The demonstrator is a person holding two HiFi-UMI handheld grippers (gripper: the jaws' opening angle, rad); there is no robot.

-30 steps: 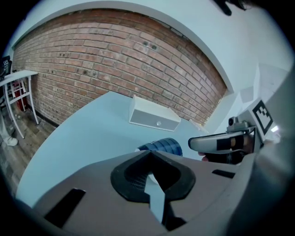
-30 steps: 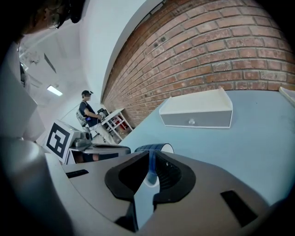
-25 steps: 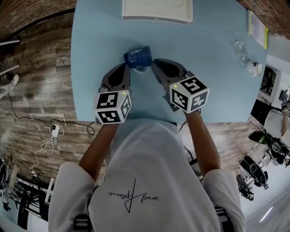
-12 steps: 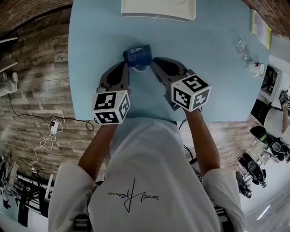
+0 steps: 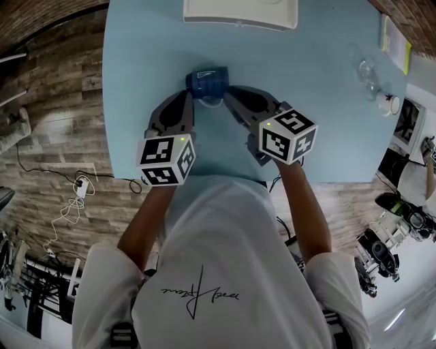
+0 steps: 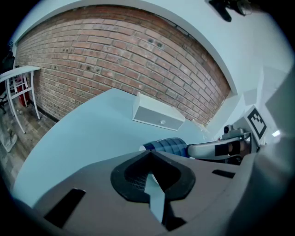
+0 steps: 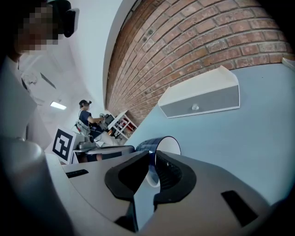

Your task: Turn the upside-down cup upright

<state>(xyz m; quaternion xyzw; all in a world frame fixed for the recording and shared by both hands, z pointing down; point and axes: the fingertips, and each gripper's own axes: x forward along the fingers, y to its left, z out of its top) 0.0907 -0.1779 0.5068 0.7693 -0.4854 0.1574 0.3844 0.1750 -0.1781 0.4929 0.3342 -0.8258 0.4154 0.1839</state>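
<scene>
— What's the biggest thing there?

— A pale blue table (image 5: 136, 54), filling the upper part of the head view, with a brick wall (image 6: 115, 60) behind it. A long white box (image 5: 238, 13) stands at the table's far edge.

— And the two tools?

— Both are low over the near part of the table and point away from the person, with their tips angled toward the cup (image 5: 206, 80). The left gripper (image 5: 187, 101) has its fingers pressed together at the tips with nothing between them, and it sits just beside the cup's left side. The right gripper (image 7: 152, 159) is pinched onto the cup's rim, with one finger at the white mouth and the other against the blue outside.

— So where exactly is the cup?

— It's between the two tips, toward the middle of the table and well apart from the box. It is tipped on its side, with the white inside facing the right gripper. I cannot tell whether it touches the table.

— Anything smaller?

— A clear glass (image 5: 363, 70) near the table's right edge, well apart from everything else.
</scene>
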